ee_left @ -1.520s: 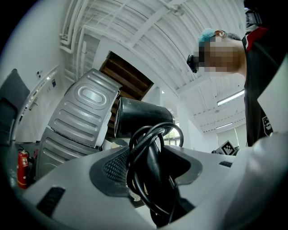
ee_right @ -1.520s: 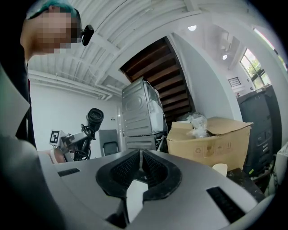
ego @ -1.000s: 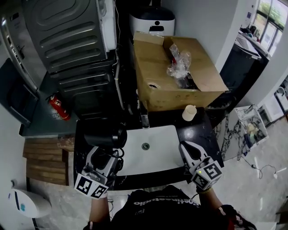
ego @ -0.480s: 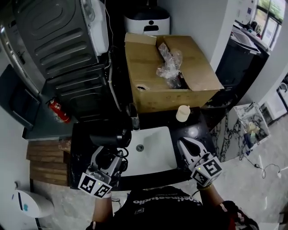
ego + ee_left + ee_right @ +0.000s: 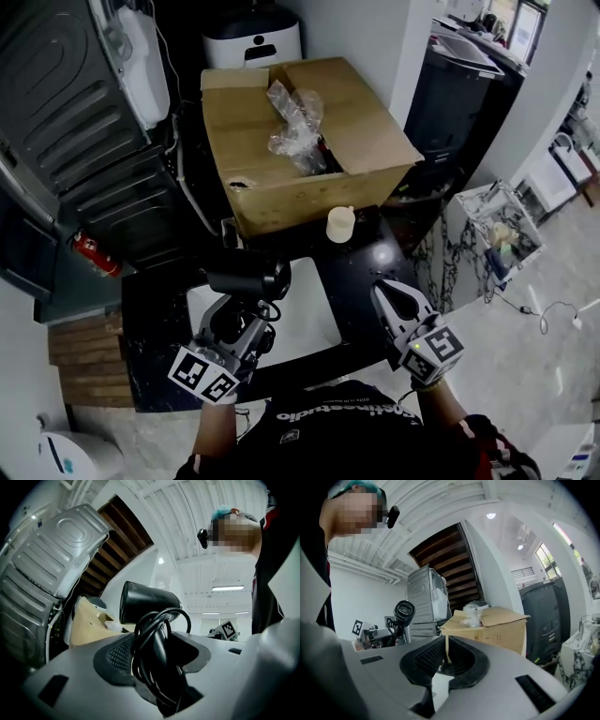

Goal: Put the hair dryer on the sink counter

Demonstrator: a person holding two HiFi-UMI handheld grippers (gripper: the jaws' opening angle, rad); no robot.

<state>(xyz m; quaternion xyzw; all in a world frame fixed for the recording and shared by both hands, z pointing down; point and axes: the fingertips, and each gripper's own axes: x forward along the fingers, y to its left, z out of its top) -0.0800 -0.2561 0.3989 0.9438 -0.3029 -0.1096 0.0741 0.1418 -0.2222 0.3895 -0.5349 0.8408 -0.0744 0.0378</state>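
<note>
The black hair dryer (image 5: pixel 248 279) stands upright in my left gripper (image 5: pixel 234 314), which is shut on its handle with the cable wound round it. It hangs above the left part of the white basin (image 5: pixel 300 319) set in the black sink counter (image 5: pixel 361 272). In the left gripper view the dryer's barrel (image 5: pixel 147 603) rises above my left gripper (image 5: pixel 157 644). My right gripper (image 5: pixel 382 289) is over the counter to the right of the basin, shut and holding nothing. From the right gripper (image 5: pixel 446 638) the dryer (image 5: pixel 404 611) shows to the left.
A cream cup (image 5: pixel 340 224) stands at the counter's back, in front of an open cardboard box (image 5: pixel 300 141) with a plastic bag inside. A grey machine (image 5: pixel 66 122) and a red fire extinguisher (image 5: pixel 94 253) are at the left. A marble side table (image 5: pixel 487 234) stands at the right.
Both grippers have moved right across the sink. The dryer went from the counter's left edge to above the basin; the right gripper went from the basin's rim to the black counter.
</note>
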